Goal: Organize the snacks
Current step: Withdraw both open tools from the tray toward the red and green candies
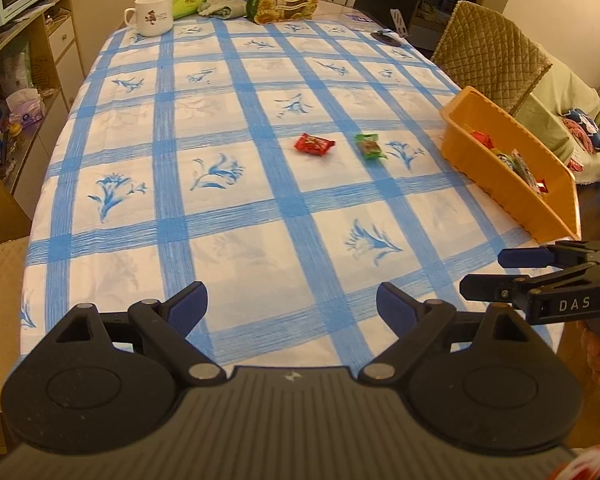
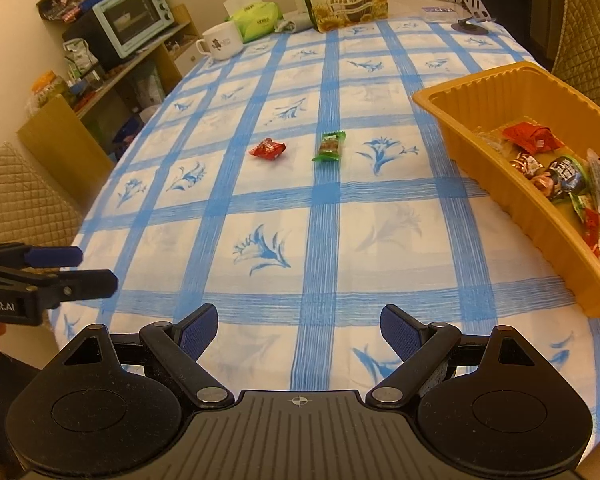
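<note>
The left tool stands wide open with nothing between its blue-padded fingers, hovering over the near end of the table with its blue-and-white checked cloth. The right tool is likewise spread wide and empty, just beside the left one. Farther out on the cloth lie two loose snacks, well apart from both tools: a red wrapped candy and, near it, a green wrapped candy. At the table's right edge sits an orange plastic tray holding several wrapped snacks, perhaps seven; the heap is too jumbled to count.
</note>
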`<state>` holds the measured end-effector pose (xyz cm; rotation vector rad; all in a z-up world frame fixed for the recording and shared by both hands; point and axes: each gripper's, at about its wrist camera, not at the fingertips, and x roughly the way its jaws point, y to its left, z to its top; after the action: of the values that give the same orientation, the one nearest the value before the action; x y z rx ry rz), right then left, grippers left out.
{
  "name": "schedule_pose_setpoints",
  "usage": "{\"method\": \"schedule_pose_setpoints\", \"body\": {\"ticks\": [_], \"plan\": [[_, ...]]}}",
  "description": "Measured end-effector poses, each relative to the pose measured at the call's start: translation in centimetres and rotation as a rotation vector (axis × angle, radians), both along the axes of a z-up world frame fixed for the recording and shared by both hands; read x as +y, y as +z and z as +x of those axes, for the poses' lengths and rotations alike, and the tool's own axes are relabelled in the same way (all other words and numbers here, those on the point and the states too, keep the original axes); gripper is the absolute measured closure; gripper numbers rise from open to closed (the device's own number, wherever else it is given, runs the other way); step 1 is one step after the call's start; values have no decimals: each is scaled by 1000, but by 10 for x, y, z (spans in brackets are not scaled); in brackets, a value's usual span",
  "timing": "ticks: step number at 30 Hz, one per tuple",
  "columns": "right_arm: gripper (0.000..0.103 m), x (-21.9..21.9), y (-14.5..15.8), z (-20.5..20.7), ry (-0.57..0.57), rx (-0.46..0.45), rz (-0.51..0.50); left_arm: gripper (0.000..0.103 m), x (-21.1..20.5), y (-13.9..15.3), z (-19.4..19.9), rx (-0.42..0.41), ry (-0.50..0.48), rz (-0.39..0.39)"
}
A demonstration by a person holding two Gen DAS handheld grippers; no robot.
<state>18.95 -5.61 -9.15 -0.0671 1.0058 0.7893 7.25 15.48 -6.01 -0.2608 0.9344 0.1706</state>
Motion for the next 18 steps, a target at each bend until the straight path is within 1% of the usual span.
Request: {"method": "schedule_pose_setpoints", "body": {"ticks": [9,18], "plan": [[15,25,-4,14,-20,-42,-10,14,29,-7,17,-4,16,35],[15,47,-2,37,-59,-113,8,16,53,-10,45,-22,-4,80]]}}
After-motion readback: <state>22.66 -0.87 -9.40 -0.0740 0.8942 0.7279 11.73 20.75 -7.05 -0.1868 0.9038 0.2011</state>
